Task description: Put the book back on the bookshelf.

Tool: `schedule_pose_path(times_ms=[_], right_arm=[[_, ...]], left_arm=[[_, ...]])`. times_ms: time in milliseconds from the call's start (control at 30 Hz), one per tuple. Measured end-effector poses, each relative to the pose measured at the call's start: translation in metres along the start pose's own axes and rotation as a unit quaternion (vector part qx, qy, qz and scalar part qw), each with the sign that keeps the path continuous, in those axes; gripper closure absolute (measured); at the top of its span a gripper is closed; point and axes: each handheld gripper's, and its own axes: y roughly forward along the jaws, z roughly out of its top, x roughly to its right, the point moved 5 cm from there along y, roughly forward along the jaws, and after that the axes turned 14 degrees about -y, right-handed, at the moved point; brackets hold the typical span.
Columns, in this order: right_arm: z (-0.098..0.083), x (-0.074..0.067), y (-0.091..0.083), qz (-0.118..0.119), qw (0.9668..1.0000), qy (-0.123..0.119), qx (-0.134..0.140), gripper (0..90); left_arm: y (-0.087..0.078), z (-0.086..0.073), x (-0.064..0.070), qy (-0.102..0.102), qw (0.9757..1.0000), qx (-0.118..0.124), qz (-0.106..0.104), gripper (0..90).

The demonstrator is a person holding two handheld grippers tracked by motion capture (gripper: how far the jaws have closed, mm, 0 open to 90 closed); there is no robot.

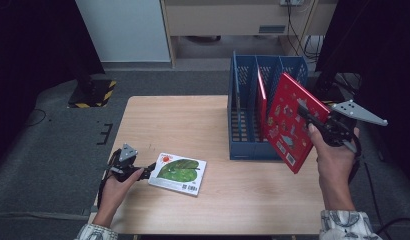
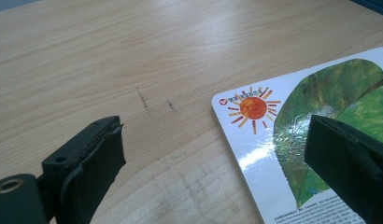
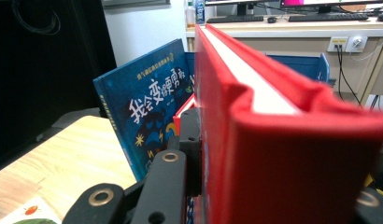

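A red hardback book is held tilted in the air just right of the blue file rack, with my right gripper shut on its right edge. In the right gripper view the red book runs away from me between the jaws of my right gripper. A white book with a green leaf and an orange sun lies flat at the table's front left. My left gripper rests open at its left corner. In the left gripper view the green leaf book lies partly under the right jaw of that gripper.
The rack stands on the right half of the wooden table and holds another thin red book upright. A dark blue book with white characters stands in it too. Dark curtains flank the table, and a desk with monitors stands beyond.
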Motion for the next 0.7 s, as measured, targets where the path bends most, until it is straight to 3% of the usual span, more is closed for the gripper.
schedule_pose_path(times_ms=[700], right_arm=[[0.002,0.005,0.020,-0.020,0.9996,-0.011,-0.018,79.9]], left_arm=[[0.001,0.000,0.001,0.003,1.0000,-0.002,-0.001,4.1]])
